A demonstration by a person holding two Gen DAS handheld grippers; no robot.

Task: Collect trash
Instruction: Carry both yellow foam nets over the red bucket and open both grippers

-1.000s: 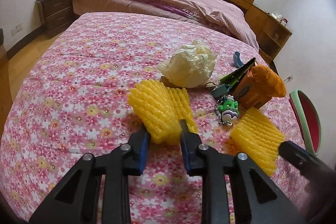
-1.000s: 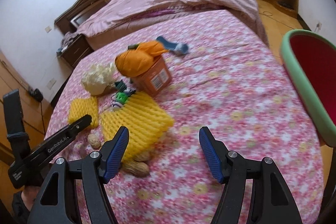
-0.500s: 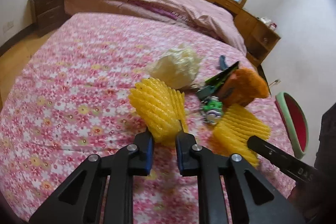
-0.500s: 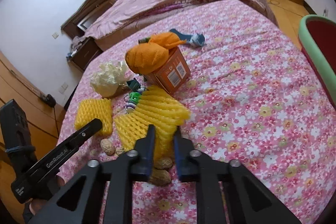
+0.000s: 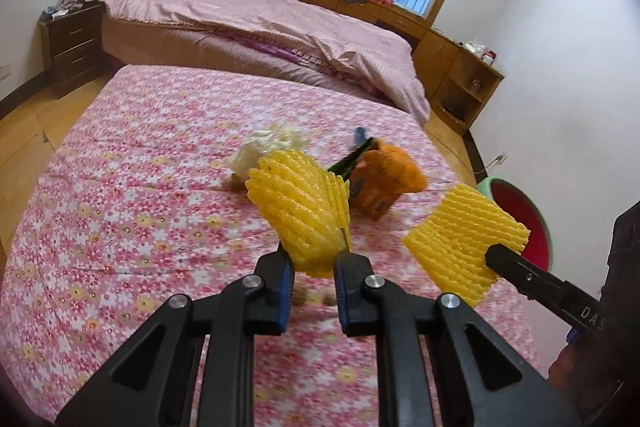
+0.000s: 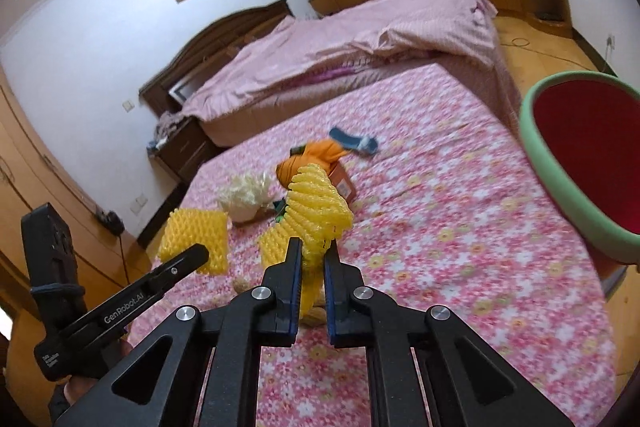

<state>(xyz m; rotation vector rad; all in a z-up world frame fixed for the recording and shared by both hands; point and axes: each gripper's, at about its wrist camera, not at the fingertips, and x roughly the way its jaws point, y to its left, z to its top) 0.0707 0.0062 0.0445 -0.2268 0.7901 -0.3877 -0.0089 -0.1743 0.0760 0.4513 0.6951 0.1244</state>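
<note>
The left tool [image 5: 313,267] is clenched on a yellow foam net [image 5: 302,211], held up off the flowered bedspread [image 5: 140,187]. The right tool [image 6: 309,259] is likewise clamped on a second yellow foam net [image 6: 316,211], also raised above the spread.

The left wrist view shows the right tool's net from the side as a flat ribbed square at the lower right, with only one black finger [image 5: 536,277] of that tool reaching in. The right wrist view returns the favour: the left tool's net appears at the lower left as a spiky yellow block, with a single lettered finger [image 6: 160,283] below it.

The right wrist view alone takes in most of the red bin with a green rim [image 6: 568,187] at the right edge, beside the bed; the left wrist view catches just a slice of it past the mattress. The right wrist view also shows a blue sock [image 6: 354,141] lying flat beyond the orange cloth [image 6: 316,155] and the cardboard box [image 6: 344,185], and some peanuts [image 6: 240,283] on the spread under the nets. The crumpled white paper [image 5: 260,151] shows in both views, behind the nets.
</note>
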